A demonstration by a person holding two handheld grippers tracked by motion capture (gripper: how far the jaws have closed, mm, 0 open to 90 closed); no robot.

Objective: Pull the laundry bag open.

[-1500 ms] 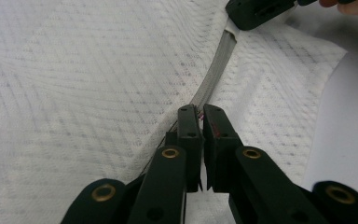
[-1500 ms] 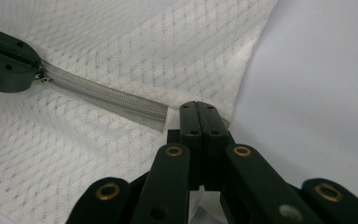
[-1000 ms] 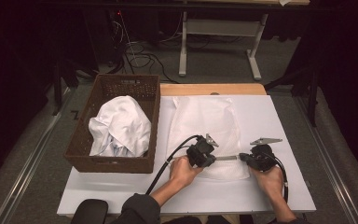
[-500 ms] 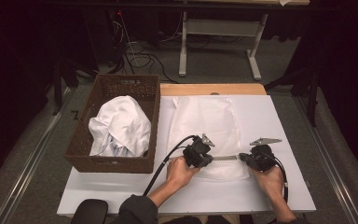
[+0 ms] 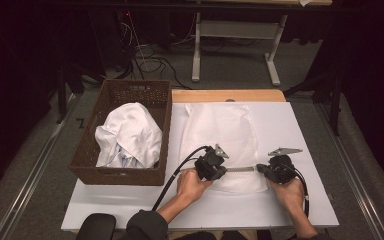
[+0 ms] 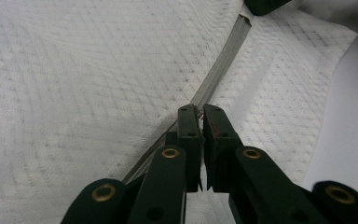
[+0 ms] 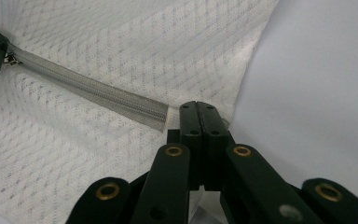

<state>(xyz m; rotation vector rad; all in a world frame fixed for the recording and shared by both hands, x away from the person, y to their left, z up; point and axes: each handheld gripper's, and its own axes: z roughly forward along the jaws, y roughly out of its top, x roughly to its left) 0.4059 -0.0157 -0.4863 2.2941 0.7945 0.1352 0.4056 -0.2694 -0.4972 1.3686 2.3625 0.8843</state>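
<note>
A white textured fabric cover (image 5: 220,132) lies flat on the white table (image 5: 295,125), with a grey zipper (image 5: 241,169) along its near edge. My left gripper (image 5: 226,169) points right and is shut on the zipper's pull; in the left gripper view its jaws (image 6: 199,114) pinch the pull where the zipper (image 6: 223,65) starts. My right gripper (image 5: 258,169) points left, facing it. In the right gripper view it (image 7: 199,109) is shut on the cover's edge beside the zipper's end (image 7: 158,116). The stretch of zipper (image 7: 84,88) runs taut between the two grippers.
A dark wicker basket (image 5: 130,90) stands at the table's left and holds a crumpled white cloth (image 5: 127,135). A wooden board (image 5: 230,95) shows past the table's far edge. Beyond it are table legs and cables on the floor.
My left gripper has slid a little to the left along the zipper, so a slightly longer stretch of it shows between the grippers. The right gripper has stayed put.
</note>
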